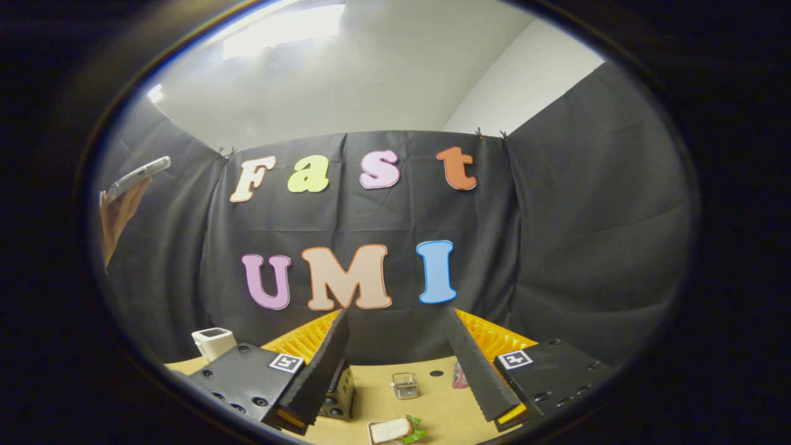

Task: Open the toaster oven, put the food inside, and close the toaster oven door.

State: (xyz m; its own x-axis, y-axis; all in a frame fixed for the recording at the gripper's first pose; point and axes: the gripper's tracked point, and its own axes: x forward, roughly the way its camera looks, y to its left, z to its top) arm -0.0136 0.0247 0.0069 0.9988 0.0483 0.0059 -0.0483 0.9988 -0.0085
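Your gripper (pixel 405 364) is spread wide and holds nothing; the two fingers point up and away, with open tabletop (pixel 432 408) between them.

The food is a slice of bread on a plate (pixel 393 431), low between the fingers at about 6 o'clock from their midpoint. Something green sits at its right side, too small to name. The bread will be light, soft and easy to crush, so take the plate by its rim if you can reach it, and close gently. If you must take the bread itself, pinch it across its flat faces with little force. It may sag or slip, so keep it level.

The toaster (pixel 338 395) seems to be the dark box with round knobs just behind the left finger, at about 8 o'clock. The finger covers most of it, so you cannot tell where the door or handle is, or whether the door is open. Judge that once you tip the view down.

A small clear cup (pixel 405 384) stands ahead at 12 o'clock. A white box (pixel 214 342) stands at 10 o'clock. A hand (pixel 117 213) holds a phone (pixel 137 177) well above, far off to the left.
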